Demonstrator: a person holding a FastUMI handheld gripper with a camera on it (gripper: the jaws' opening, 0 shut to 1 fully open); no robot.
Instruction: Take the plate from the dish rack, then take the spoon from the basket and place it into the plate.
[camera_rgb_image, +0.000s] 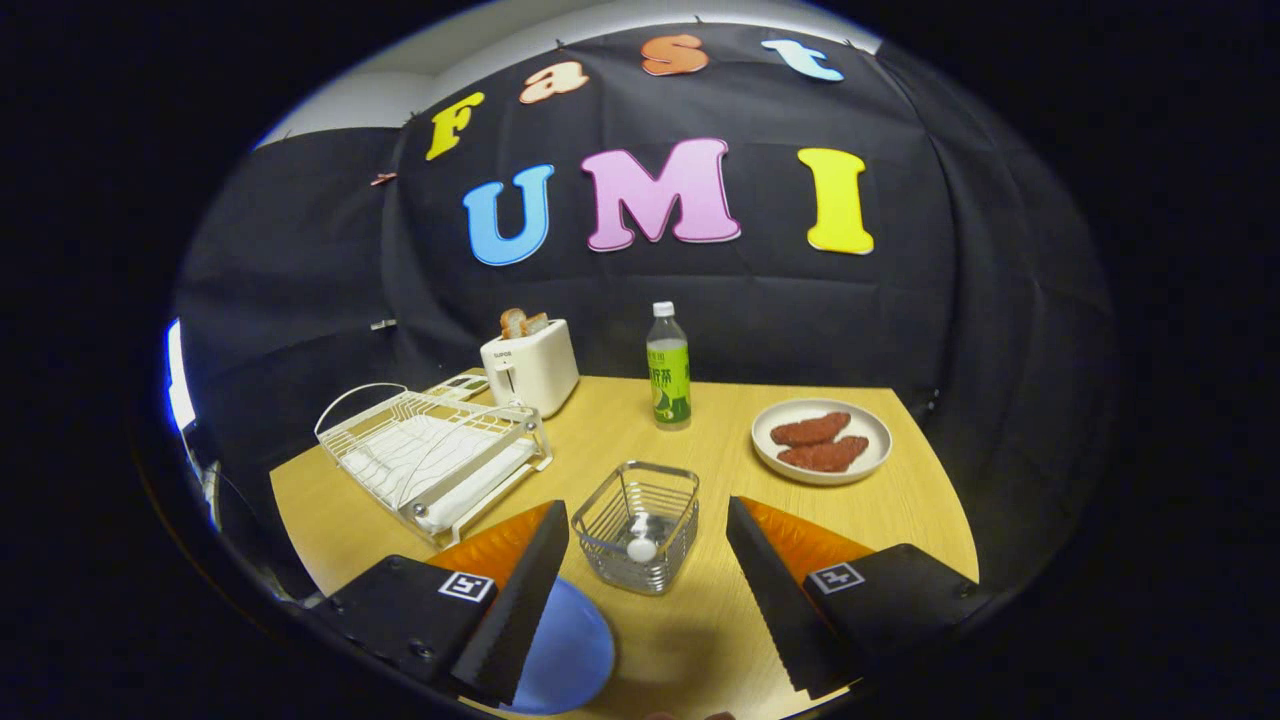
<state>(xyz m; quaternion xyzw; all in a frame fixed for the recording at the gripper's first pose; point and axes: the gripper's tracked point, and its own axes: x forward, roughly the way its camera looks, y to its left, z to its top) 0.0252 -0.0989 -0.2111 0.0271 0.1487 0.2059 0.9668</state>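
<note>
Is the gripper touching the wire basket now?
Apart. In the gripper view the open gripper has bare table between each finger and the wire basket.

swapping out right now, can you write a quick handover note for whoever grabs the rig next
Tongs: open, holding nothing, spread either side of the wire basket just ahead.
Blue plate: already out of the dish rack, flat on the table, partly under the left finger.
Spoon: upright in the basket, white end showing.
Done: plate taken out and set down.
Left: grip the spoon, lift it out, lay it in the blue plate.
Nearby: toaster, green bottle, white plate with food.
</note>
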